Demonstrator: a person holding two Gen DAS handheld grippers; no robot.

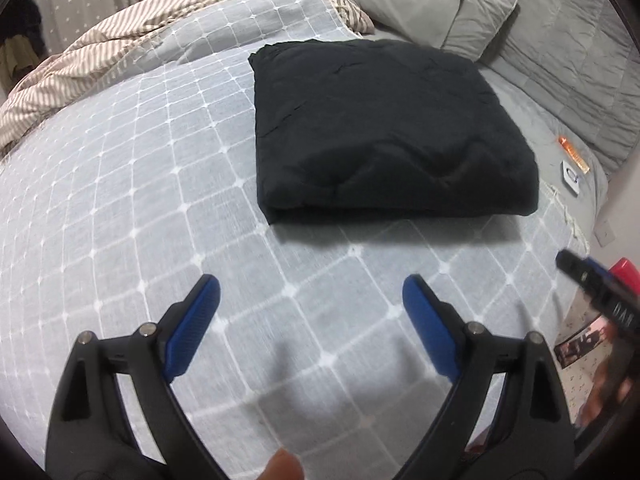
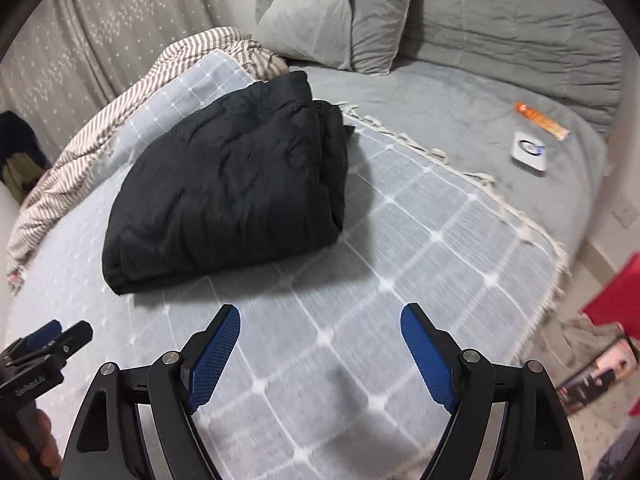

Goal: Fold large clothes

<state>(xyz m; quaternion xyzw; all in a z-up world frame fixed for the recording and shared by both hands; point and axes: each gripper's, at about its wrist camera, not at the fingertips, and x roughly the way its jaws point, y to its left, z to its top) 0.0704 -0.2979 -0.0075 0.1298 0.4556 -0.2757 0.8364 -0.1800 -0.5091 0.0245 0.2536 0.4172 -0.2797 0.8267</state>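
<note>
Left wrist view showing the black garment (image 1: 384,128) lying folded into a thick rectangle on the checked blanket (image 1: 120,200), at about 12 to 1 o'clock from the left gripper (image 1: 311,288) and apart from it, with bare blanket between. Left fingers (image 1: 200,320) standing wide open, gripping nothing. Right gripper (image 1: 592,280) showing blurred at 3 o'clock in this view.

Right wrist view showing the same garment at about 11 o'clock from the right gripper (image 2: 320,320), also apart, nothing touching it. Right fingers (image 2: 216,356) also spread wide and empty. Left gripper appearing at 9 o'clock, low at the frame edge.

Garment's long axis running away from the fingers toward the pillow (image 2: 340,20), with a rounded fold edge nearest the grippers and stacked layers showing along its 3 o'clock side in the right view. Looking already folded, so likely near the end of the task.

Neither gripper being clearly nearer: garment sitting roughly between the two, slightly right of the left one and left of the right one. Any further fold or lift probably needing both, each taking a near corner, reaching forward toward 12 o'clock. Orange tube (image 2: 542,120) and small white box (image 2: 530,154) lying well apart at 2 o'clock.
</note>
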